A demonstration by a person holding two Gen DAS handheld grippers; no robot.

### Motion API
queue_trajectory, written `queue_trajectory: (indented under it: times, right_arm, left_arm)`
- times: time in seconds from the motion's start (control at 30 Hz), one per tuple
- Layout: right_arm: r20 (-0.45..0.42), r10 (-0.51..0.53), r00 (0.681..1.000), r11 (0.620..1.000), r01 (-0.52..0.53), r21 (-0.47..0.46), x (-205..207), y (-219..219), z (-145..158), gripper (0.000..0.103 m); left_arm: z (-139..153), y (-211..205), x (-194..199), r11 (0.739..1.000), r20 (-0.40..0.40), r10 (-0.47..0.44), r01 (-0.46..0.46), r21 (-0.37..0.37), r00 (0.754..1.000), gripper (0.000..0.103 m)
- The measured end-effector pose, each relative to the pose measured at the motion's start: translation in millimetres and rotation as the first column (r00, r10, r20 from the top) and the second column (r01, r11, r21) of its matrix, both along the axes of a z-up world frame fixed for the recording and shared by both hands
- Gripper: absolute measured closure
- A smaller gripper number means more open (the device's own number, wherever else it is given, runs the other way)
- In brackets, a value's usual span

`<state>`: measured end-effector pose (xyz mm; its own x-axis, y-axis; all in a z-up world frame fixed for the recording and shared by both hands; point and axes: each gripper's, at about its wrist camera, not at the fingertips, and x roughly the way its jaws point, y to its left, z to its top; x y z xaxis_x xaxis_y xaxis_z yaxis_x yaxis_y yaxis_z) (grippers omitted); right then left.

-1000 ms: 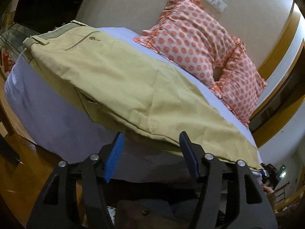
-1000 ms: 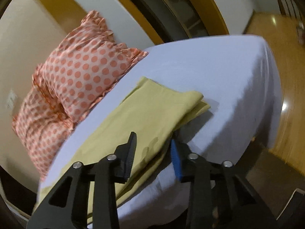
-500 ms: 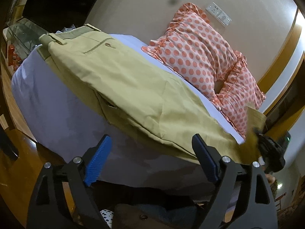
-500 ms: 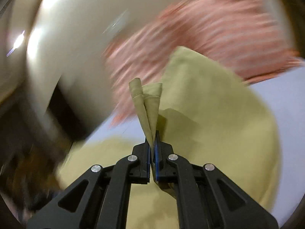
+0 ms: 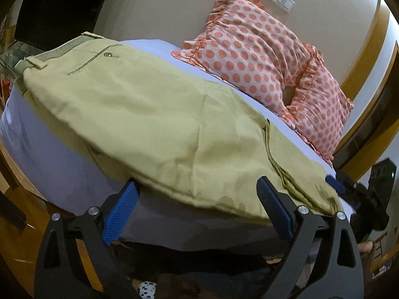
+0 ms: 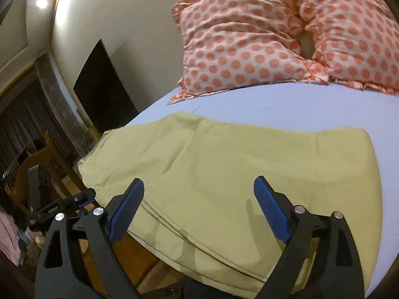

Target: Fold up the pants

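Note:
Khaki pants (image 5: pixel 154 114) lie on the bed's lavender sheet (image 5: pixel 45 164), waistband at the far left, the leg ends folded back over the legs so a hem edge (image 5: pixel 269 144) lies across them. In the right wrist view the folded pants (image 6: pixel 249 174) spread in front of the fingers. My left gripper (image 5: pixel 197 206) is open and empty at the near edge of the pants. My right gripper (image 6: pixel 199 206) is open and empty just above the folded cloth; it also shows in the left wrist view (image 5: pixel 349 191) at the right.
Two peach polka-dot pillows (image 5: pixel 261 57) lie at the head of the bed against the wall; they also show in the right wrist view (image 6: pixel 274 37). A wooden floor (image 5: pixel 15 199) lies beside the bed. A wooden chair (image 6: pixel 32 164) stands at the left.
My right gripper carried the leg ends over toward the waistband, laid them on the pants and opened. My left gripper stayed open near the front edge.

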<state>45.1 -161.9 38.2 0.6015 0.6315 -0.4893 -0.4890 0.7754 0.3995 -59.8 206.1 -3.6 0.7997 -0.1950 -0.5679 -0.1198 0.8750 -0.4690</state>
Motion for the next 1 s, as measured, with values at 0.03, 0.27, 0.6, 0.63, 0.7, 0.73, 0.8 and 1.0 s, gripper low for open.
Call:
queue_trajectory:
  times: [0.03,0.27,0.6,0.63,0.7,0.73,0.8,1.0]
  right_arm:
    - [-0.009,-0.003,1.0,1.0,0.003,0.006,3,1,-1,0.011]
    - [-0.024,-0.014,1.0,0.999,0.015,0.036,5,-7,-4,0.011]
    - [-0.021,-0.007,1.0,0.999,0.007,0.036,3,-6,-4,0.011]
    - [-0.01,-0.014,1.0,0.999,0.014,0.031,1,-8,-4,0.01]
    - [-0.006,-0.031,0.999,0.999,0.031,0.041,2,-12,-4,0.008]
    - [-0.019,-0.038,0.999,0.998,0.039,0.055,4,-14,-6,0.008]
    - [-0.045,-0.043,0.998,0.996,0.046,0.072,10,-16,-10,0.008]
    - [-0.035,-0.057,0.998,0.995,0.06,0.079,9,-20,-9,0.008]
  left_arm:
    - [2,2,2,1.0,0.002,0.009,-0.009,-0.004,1.0,0.01]
    - [-13,32,-10,0.982,-0.096,0.13,-0.141,-0.125,0.987,0.013]
    - [-9,56,1,0.959,-0.029,0.182,-0.184,-0.216,0.983,0.024]
    - [-1,61,0,0.958,-0.005,0.194,-0.191,-0.212,0.981,0.024]
    - [10,75,-1,0.954,0.029,0.234,-0.224,-0.2,0.972,0.024]
    - [12,85,2,0.946,0.031,0.257,-0.246,-0.211,0.966,0.024]
    - [10,106,8,0.929,0.016,0.303,-0.291,-0.229,0.953,0.024]
    - [1,152,20,0.875,-0.015,0.391,-0.377,-0.305,0.92,0.041]
